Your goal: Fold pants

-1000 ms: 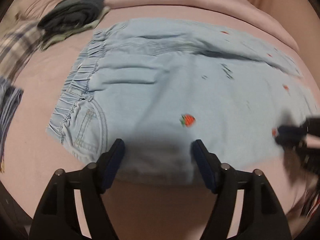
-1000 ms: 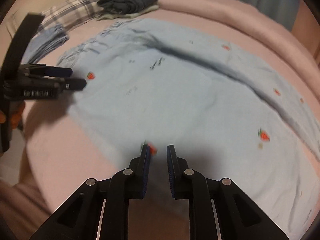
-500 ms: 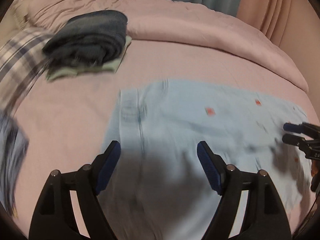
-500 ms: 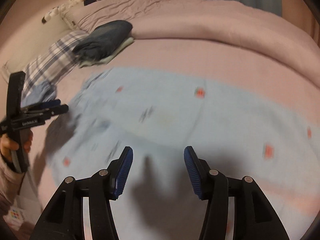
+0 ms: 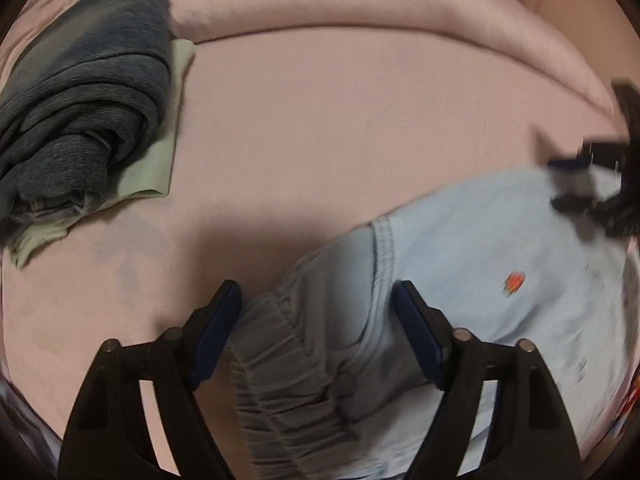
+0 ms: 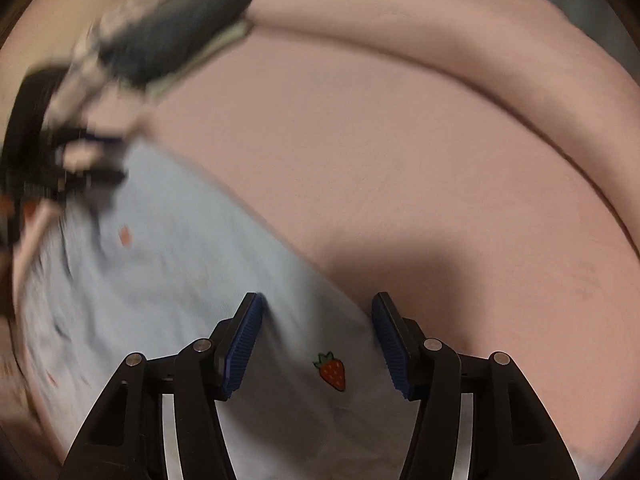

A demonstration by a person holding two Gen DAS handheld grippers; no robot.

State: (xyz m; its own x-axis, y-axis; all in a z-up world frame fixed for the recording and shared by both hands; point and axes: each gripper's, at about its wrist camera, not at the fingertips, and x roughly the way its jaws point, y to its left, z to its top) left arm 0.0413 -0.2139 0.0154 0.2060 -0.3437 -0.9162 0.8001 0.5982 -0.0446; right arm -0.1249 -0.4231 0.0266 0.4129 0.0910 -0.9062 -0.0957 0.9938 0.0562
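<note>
Light blue pants [image 5: 460, 264] with small strawberry prints lie folded lengthwise on the pink bed. In the left wrist view my left gripper [image 5: 318, 316] is open, its jaws straddling the gathered elastic waistband [image 5: 280, 360]. In the right wrist view my right gripper [image 6: 318, 328] is open over the far edge of the pants [image 6: 180, 272], a strawberry print [image 6: 331, 370] between its jaws. The right gripper shows blurred at the right of the left view [image 5: 588, 184]; the left gripper shows blurred at the left of the right view [image 6: 60, 164].
A folded dark grey-blue garment on a pale green cloth [image 5: 80, 92] lies at the back left; it also shows in the right wrist view [image 6: 172, 36]. A rolled pink duvet [image 5: 360, 12] runs along the back of the pink sheet [image 5: 320, 140].
The pants went from lying spread wide to a narrower folded strip. Both grippers moved forward toward the far edge; the right gripper, nearly shut a second ago, now stands wide open.
</note>
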